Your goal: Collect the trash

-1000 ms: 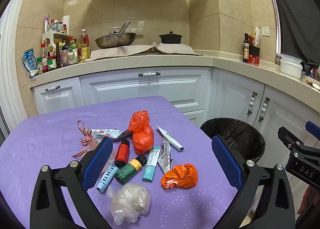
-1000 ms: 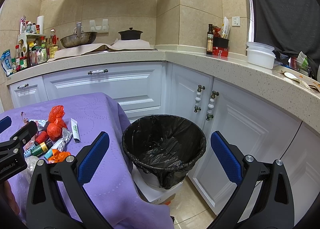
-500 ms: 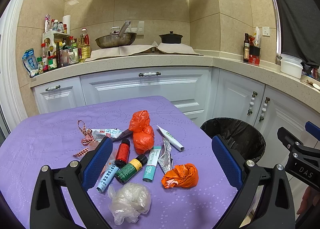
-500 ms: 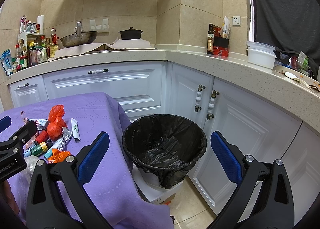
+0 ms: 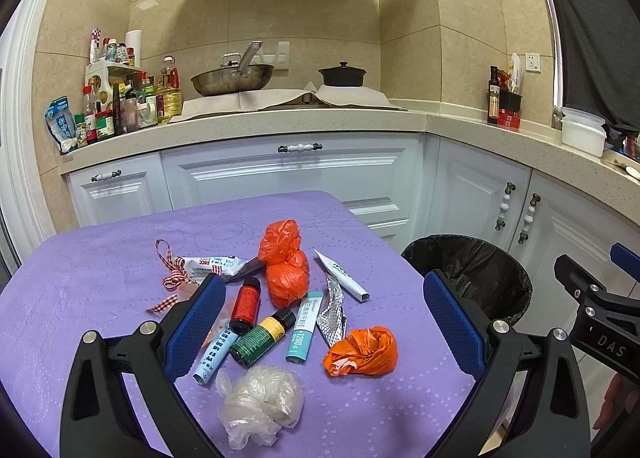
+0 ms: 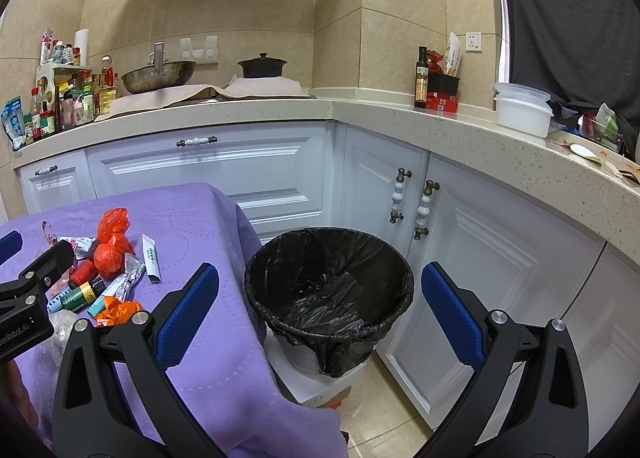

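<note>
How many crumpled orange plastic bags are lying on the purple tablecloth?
2: one tall crumpled orange plastic bag at the pile's far side, one smaller orange bag at its near right. Others may be hidden underneath.

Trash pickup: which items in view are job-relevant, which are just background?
Job:
- crumpled orange bag
- clear plastic wad
- tied orange bag
- foil wrapper
- tubes and small bottles
- bin with black liner
- left gripper and right gripper, both open

Background:
- wok
- black pot
- condiment bottles
- white containers
</note>
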`<state>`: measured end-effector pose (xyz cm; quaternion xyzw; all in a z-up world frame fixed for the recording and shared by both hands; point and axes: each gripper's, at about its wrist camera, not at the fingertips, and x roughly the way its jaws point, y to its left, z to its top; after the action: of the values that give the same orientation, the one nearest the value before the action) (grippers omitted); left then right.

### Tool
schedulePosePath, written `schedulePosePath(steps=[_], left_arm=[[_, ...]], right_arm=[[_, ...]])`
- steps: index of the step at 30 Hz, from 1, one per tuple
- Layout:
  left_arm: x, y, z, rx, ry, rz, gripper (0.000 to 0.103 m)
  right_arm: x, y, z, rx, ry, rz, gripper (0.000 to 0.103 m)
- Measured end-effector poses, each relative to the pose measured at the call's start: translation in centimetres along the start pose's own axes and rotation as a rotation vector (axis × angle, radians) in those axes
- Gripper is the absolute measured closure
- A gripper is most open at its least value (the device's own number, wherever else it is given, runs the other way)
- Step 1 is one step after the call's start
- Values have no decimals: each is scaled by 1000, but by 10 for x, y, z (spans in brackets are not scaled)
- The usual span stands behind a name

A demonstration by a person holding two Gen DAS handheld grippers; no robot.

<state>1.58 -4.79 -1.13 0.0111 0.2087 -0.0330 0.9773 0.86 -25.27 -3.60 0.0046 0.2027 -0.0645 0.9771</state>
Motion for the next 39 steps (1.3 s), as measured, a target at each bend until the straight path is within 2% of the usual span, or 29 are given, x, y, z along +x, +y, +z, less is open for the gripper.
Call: schedulePosePath(steps=[19,28,39], left_arm=[[2,5,-2,-12,12,17,6],[4,17,-6,-24,36,54,6],[7,20,-4,-20,47,65,6]], right_arm=[[1,7,-2,-12,4,9,4],[6,22,0,-34,11,45,4],[10,33,-2,-50,22,68,4]])
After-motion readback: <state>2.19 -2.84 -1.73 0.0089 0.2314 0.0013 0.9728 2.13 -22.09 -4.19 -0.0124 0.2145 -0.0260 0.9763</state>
